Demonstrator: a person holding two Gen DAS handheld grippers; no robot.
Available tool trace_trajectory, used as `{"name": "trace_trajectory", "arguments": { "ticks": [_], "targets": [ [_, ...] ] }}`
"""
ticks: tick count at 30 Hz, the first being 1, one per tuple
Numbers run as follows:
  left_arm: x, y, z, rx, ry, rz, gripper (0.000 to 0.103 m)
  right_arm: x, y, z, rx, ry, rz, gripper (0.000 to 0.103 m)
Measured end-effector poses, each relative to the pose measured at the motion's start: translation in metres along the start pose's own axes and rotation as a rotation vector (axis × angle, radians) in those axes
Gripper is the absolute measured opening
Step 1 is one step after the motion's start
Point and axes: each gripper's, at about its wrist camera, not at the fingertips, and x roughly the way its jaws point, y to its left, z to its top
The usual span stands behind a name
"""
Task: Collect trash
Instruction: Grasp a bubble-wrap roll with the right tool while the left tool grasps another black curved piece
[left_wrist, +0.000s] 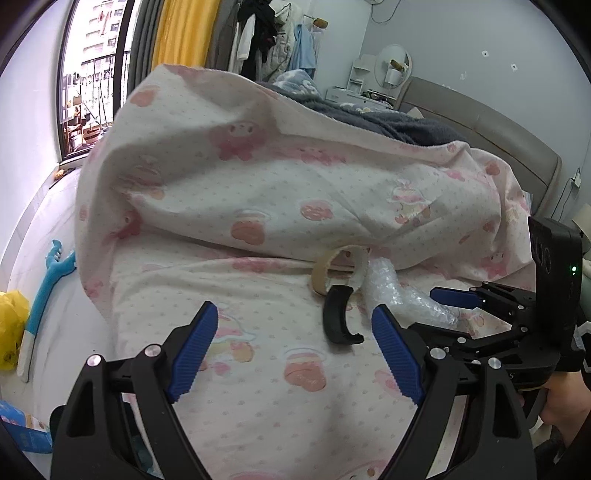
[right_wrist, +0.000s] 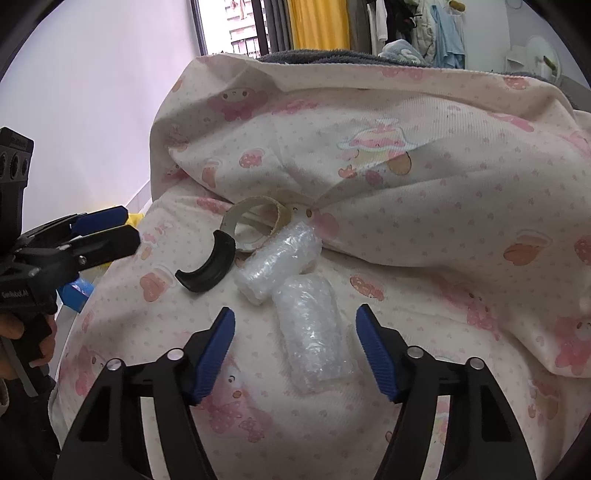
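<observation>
Duvet (right_wrist: 424, 155) cream, pink cartoon print; curved piece (right_wrist: 207, 271) black; curtain (left_wrist: 183, 33) yellow.

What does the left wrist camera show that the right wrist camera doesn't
Only the left wrist view: the bed's headboard, a yellow bag and a blue guitar-shaped toy on the floor. Only the right wrist view: a second bubble-wrap roll lying between the open right tongs. Both share the cardboard tape core, black curved piece, the farther bubble-wrap roll and pink-patterned quilt. The left tongs are open too.

In the left wrist view the right claw (left_wrist: 439, 312) covers much of the bubble wrap (left_wrist: 384, 286).
</observation>
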Motion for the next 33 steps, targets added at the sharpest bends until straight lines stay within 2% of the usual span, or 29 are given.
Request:
{"name": "trace_trajectory", "arguments": {
  "ticks": [4,6,9,16,20,33],
  "targets": [
    [0.008,-0.008,-0.002,0.007,0.014,-0.012,0.087,0.007,-0.005,-0.003,0.01,0.04,-0.015,0.054],
    [0.012,-0.013,-0.004,0.009,0.028,-0.025,0.086,0.012,-0.008,-0.006,0.019,0.067,-0.019,0.042],
    [0.019,-0.019,-0.006,0.014,0.051,-0.036,0.085,0.009,-0.012,-0.008,0.026,0.067,-0.017,0.033],
    [0.03,-0.025,-0.006,0.009,0.07,-0.033,0.073,-0.011,-0.029,-0.013,0.075,0.016,0.008,0.033],
    [0.041,-0.028,-0.008,0.011,0.103,-0.018,0.058,-0.025,-0.034,-0.015,0.078,-0.017,0.029,0.033],
    [0.065,-0.036,-0.004,0.01,0.13,-0.004,0.042,-0.039,-0.043,-0.02,0.086,-0.025,0.06,0.033]
  ]
}}
